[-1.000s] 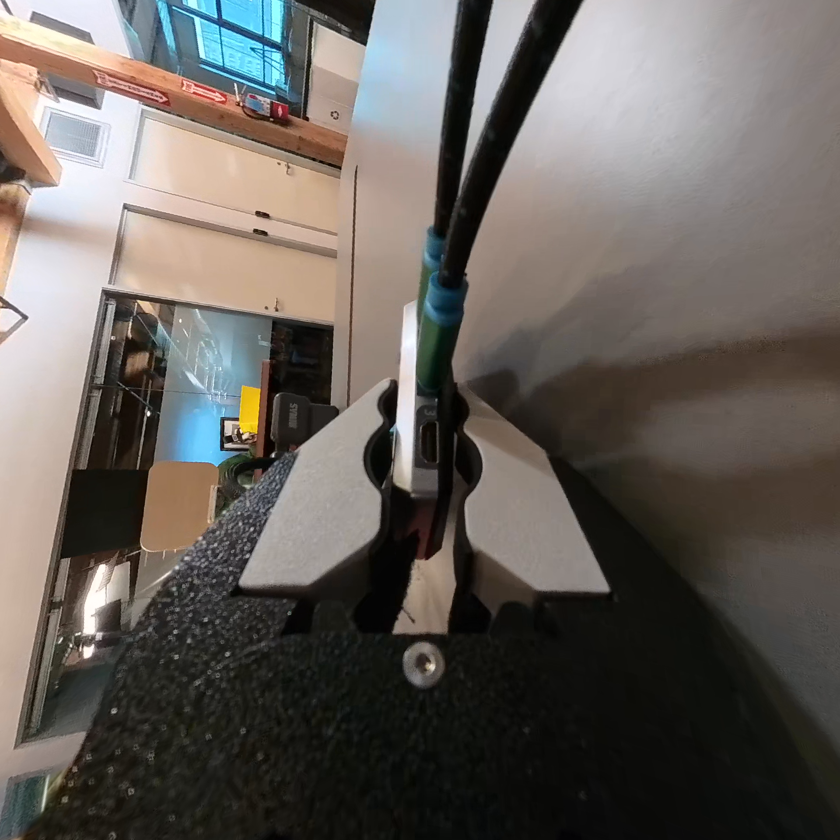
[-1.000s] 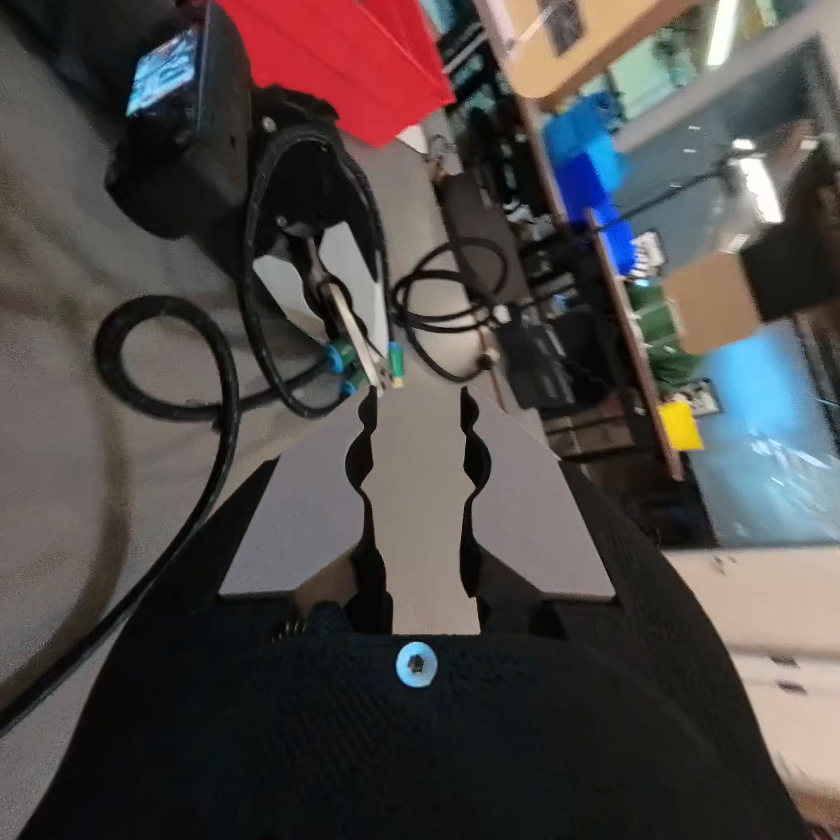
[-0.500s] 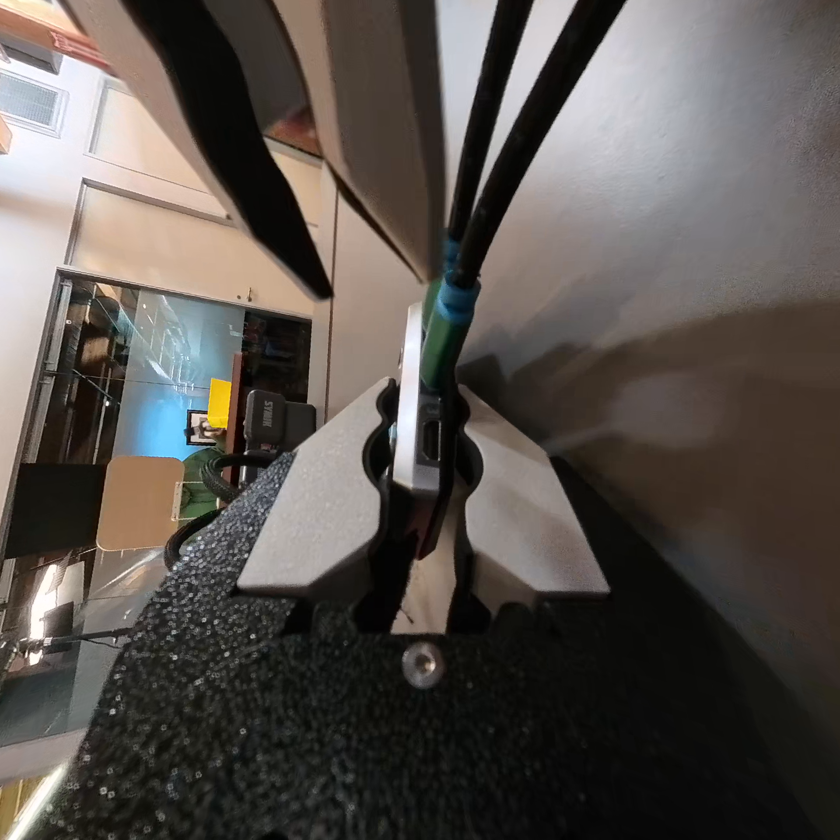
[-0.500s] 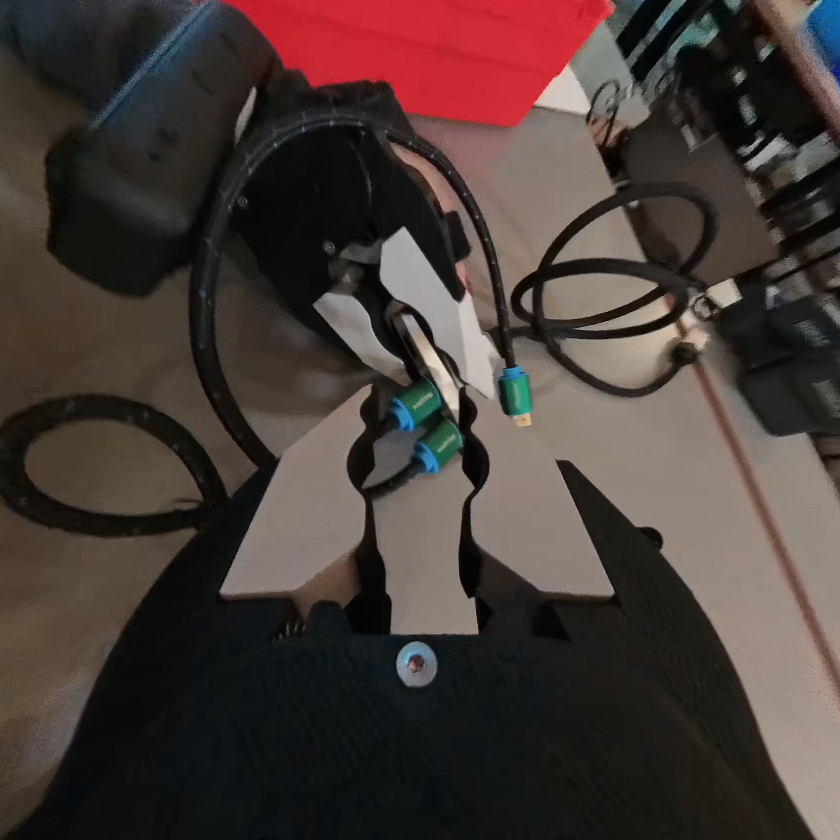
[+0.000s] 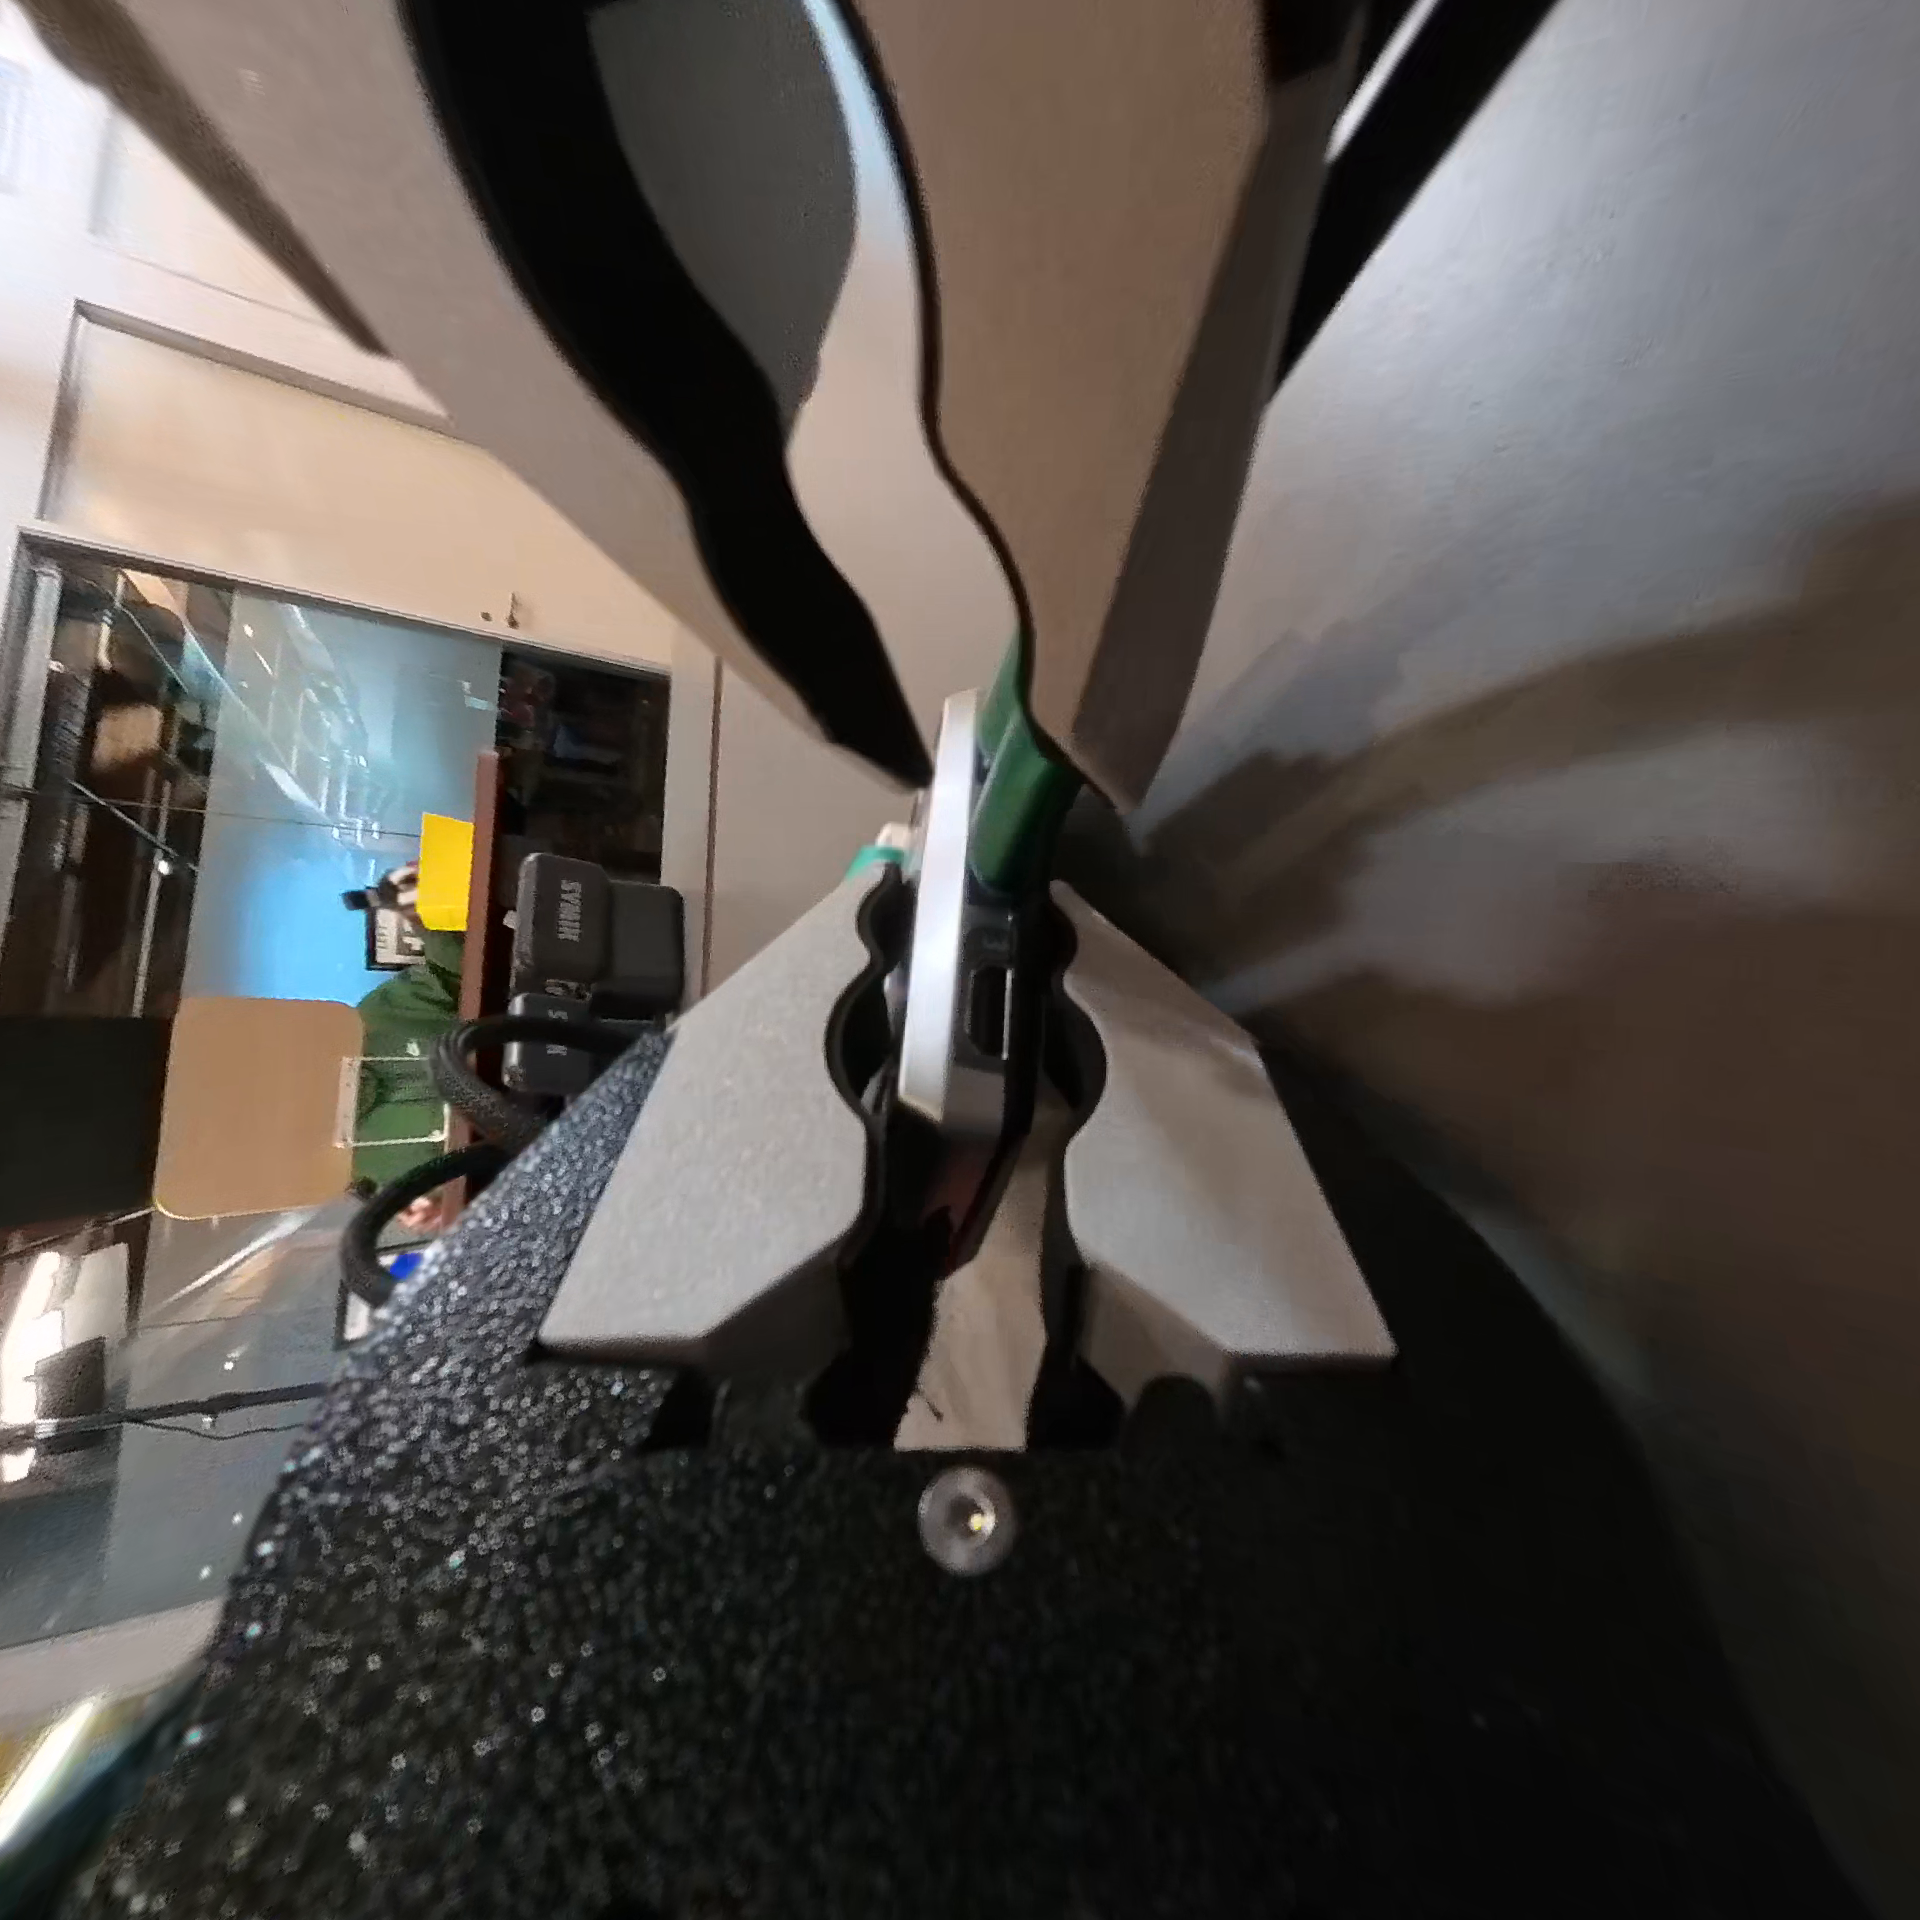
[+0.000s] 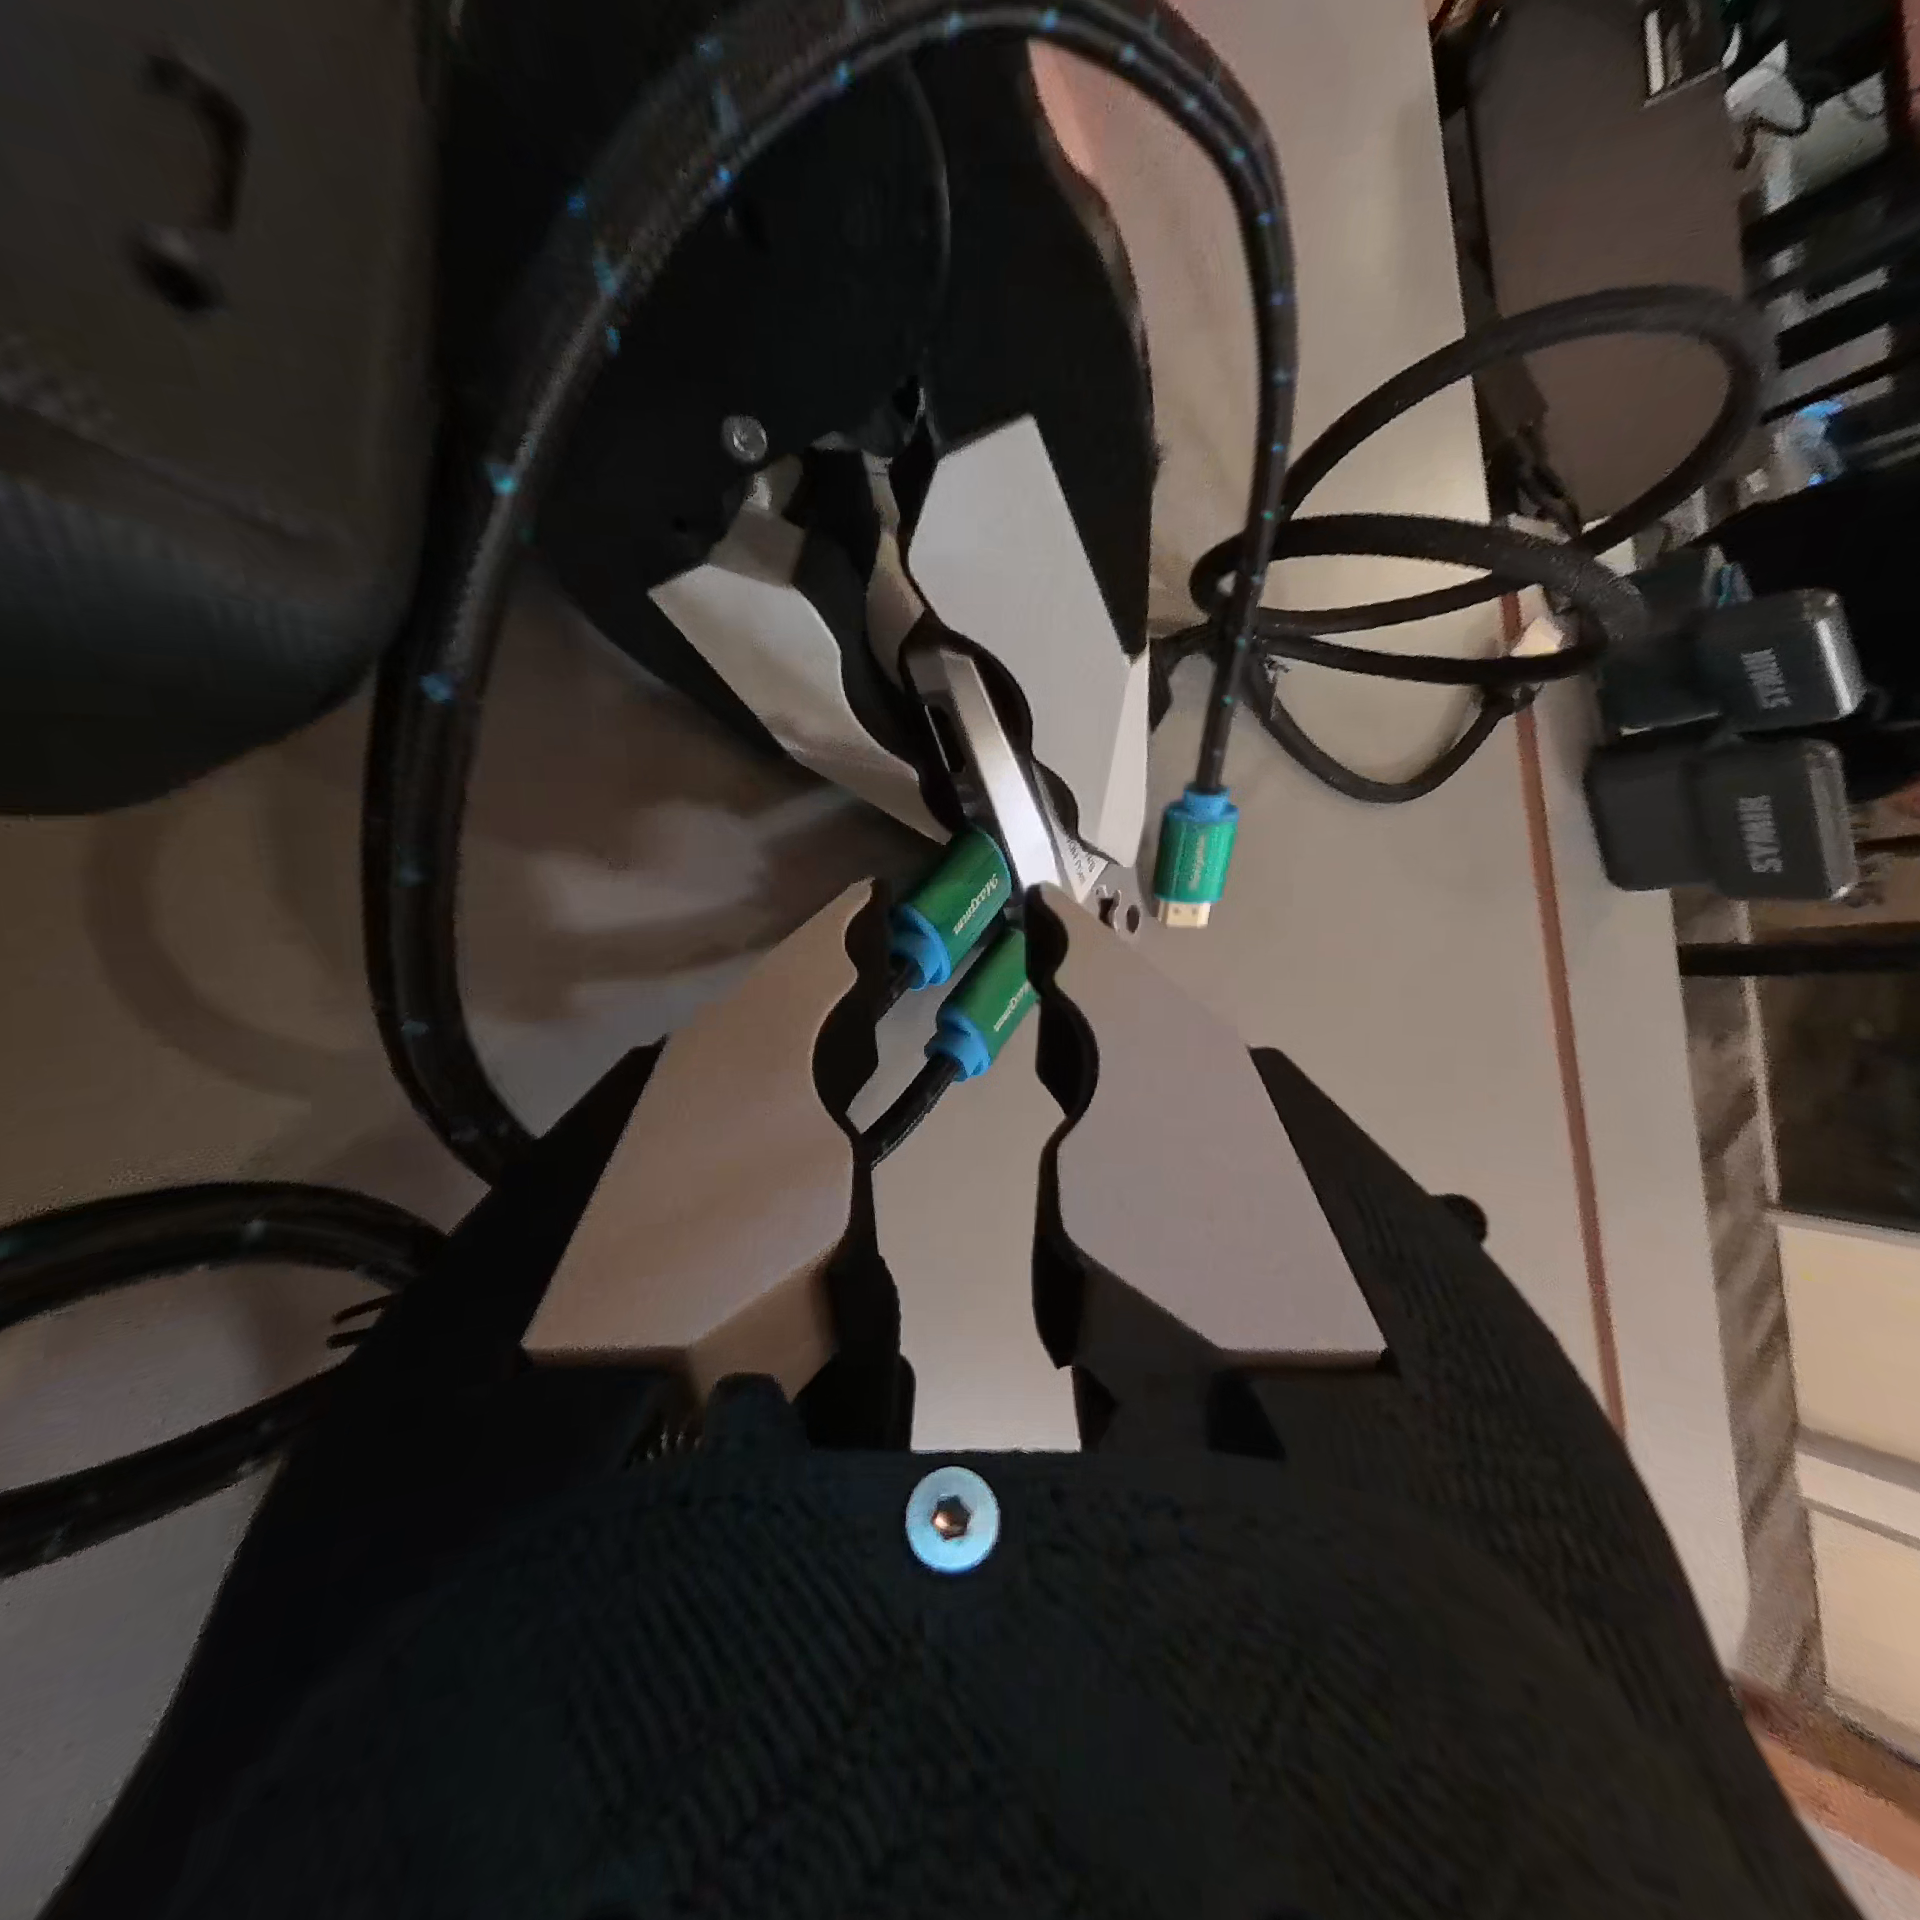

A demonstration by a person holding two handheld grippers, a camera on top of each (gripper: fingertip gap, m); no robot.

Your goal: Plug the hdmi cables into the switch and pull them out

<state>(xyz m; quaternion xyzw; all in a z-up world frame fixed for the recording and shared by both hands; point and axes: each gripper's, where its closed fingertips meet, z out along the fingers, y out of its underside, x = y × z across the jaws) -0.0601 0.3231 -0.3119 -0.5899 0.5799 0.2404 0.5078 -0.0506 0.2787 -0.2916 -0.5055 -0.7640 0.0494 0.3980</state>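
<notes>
Two green-and-blue HDMI plugs (image 6: 951, 885) are sitting in the silver HDMI switch (image 6: 1003, 774), side by side, their black braided cables (image 6: 904, 1117) trailing back between the right gripper's (image 6: 951, 940) fingers; a third plug (image 6: 1193, 857) is hanging loose just beside the switch, unplugged, with its cable looping over the grey tabletop (image 6: 1351, 1039). The left gripper (image 5: 961, 940) is clamping the switch by its flat faces, probably to brace it against the coming pull; one empty port is facing its camera. The right gripper is spread wide, its fingertips straddling the nearer plug (image 6: 987, 1003) without touching it, likely lining up to close on the plug body rather than the cable; judging by this, the pulling-out phase is only beginning.
</notes>
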